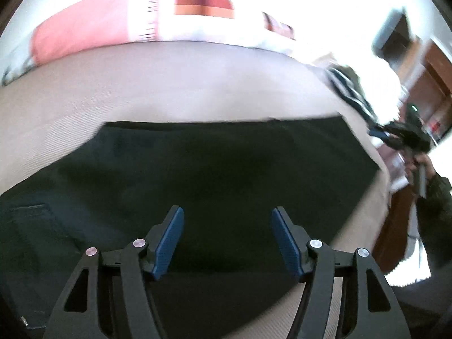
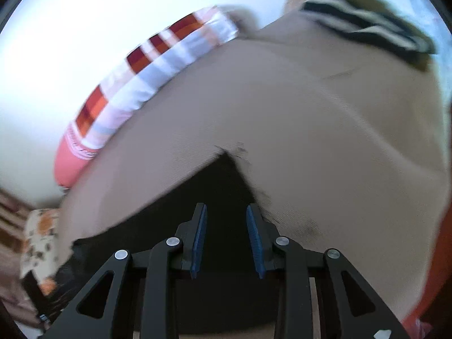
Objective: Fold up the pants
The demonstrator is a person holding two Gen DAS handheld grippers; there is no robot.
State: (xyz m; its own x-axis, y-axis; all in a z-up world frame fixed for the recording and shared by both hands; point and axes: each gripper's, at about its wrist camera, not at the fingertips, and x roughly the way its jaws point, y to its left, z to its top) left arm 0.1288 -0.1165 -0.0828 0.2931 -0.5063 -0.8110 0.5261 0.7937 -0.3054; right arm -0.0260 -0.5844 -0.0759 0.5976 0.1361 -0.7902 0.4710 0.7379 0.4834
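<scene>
Dark pants (image 1: 220,169) lie flat on a beige bed cover (image 1: 169,84), with a back pocket visible at lower left. My left gripper (image 1: 227,226) hovers over the pants, open and empty, blue pads wide apart. In the right wrist view a corner of the pants (image 2: 214,186) lies on the beige cover (image 2: 310,141). My right gripper (image 2: 226,226) is above that corner, jaws partly open with nothing between them. The right gripper also shows in the left wrist view (image 1: 401,135), held by a hand at the bed's right edge.
A pink and striped pillow (image 1: 113,22) lies at the far side of the bed, also in the right wrist view (image 2: 135,84). A dark striped garment (image 2: 367,22) sits at the bed's far right corner. A floral cloth (image 2: 39,240) lies at left. Wooden furniture (image 1: 435,79) stands right.
</scene>
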